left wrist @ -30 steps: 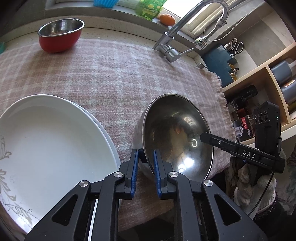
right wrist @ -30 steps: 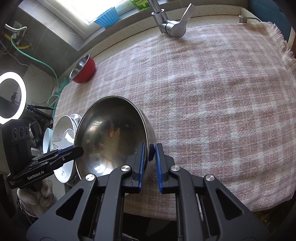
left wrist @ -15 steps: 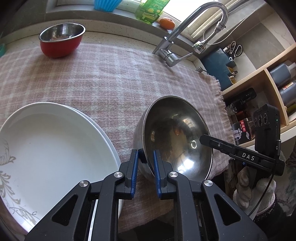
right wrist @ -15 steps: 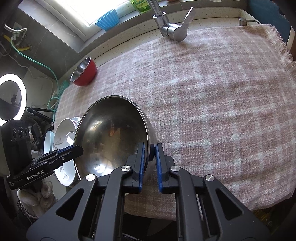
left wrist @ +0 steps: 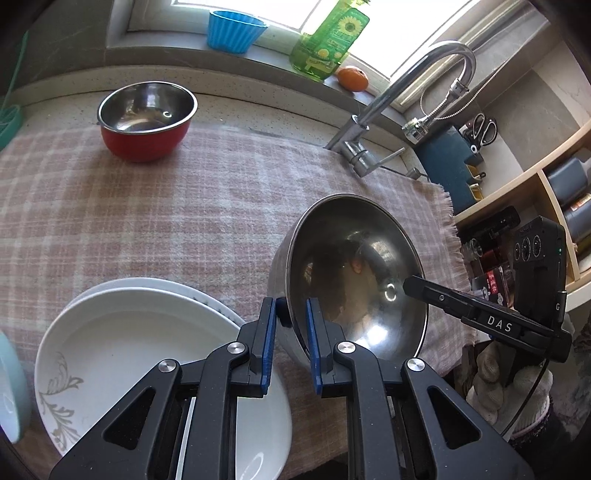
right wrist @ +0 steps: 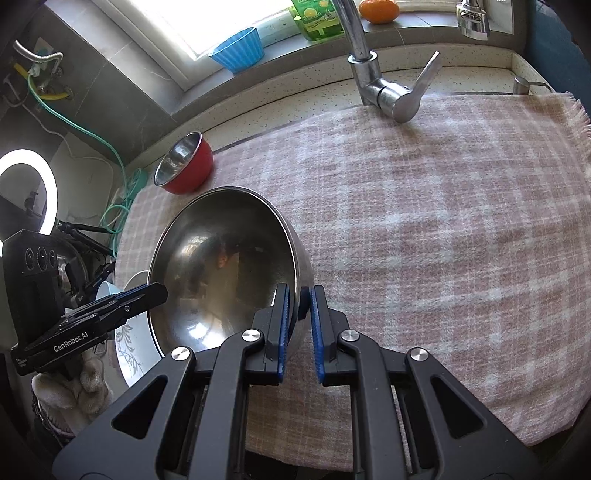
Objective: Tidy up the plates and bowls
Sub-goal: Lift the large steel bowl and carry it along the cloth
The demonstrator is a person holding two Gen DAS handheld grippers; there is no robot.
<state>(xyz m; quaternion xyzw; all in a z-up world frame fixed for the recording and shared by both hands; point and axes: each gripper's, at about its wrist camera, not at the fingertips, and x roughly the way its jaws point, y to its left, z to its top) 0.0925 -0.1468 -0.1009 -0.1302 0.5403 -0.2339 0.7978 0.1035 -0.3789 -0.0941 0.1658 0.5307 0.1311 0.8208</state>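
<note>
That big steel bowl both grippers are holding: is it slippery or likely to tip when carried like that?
Probably slippery: the steel bowl is polished and mirror-bright, and the left gripper and right gripper each pinch only its thin rim. It looks stiff and likely light. Its rounded underside might rock once set on the plaid cloth.

plaid cloth point(left wrist: 166, 221), faucet point(left wrist: 406, 96), blue cup point(left wrist: 236, 29), orange point(left wrist: 352, 78)

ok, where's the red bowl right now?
Red bowl sits at the far left edge of the plaid cloth near the windowsill, below the blue cup; upper left in both wrist views.
</note>
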